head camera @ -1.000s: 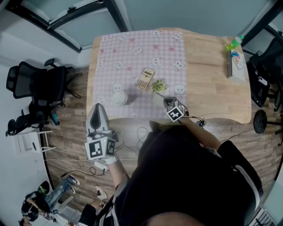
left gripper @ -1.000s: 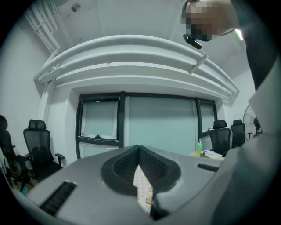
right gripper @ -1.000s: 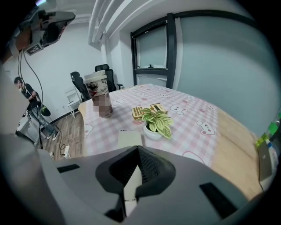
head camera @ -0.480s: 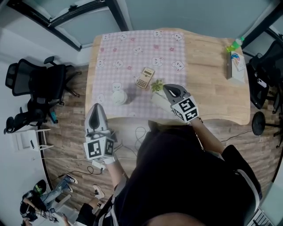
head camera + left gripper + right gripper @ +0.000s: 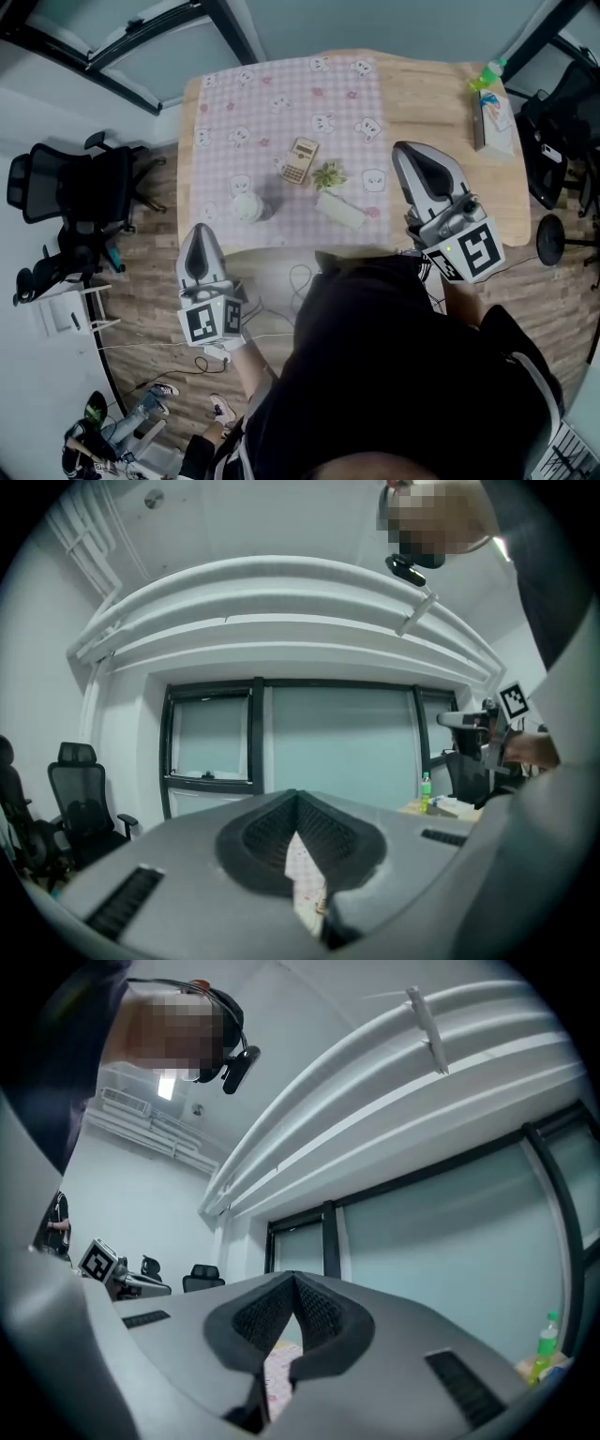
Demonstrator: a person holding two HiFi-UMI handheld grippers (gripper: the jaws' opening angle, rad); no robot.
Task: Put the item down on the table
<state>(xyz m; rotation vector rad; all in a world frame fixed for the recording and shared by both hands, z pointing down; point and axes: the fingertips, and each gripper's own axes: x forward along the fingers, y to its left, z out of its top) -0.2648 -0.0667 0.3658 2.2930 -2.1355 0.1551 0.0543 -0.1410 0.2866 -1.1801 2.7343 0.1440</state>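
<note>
Right gripper [image 5: 409, 150] is up in the air over the bare wood of the table [image 5: 441, 103], just right of the pink checked cloth [image 5: 281, 103]. Jaws are pressed together w/ nothing btwn them; its own view shows only a sliver of cloth far below, thru the slit under the pads. Its marker cube faces the head cam.

Item = white block [image 5: 341, 211]. It lies flat on the cloth nr the table's near edge, slanted, and neither gripper touches it. It sits left of and below the right gripper's tip, clearly apart. A small green plant [image 5: 328, 175] sits right at the block's upper-left end; can't tell if the two touch. Calculator [image 5: 299, 160] is just left of the plant, tilted. Round white cup [image 5: 246, 207] is further left on the cloth, apart from the rest.

Left gripper [image 5: 198, 232] is off the table, over the wood floor [image 5: 141, 281] by the near-left corner, pointing level twd the windows [image 5: 328, 742]. Its jaws are closed too, and empty.

At the table's far right corner stand a green bottle [image 5: 487, 77] and a box [image 5: 494, 117], side by side. Black office chairs [image 5: 75, 187] stand left of the table. The person's black top [image 5: 394, 375] fills the bottom of the head view.
</note>
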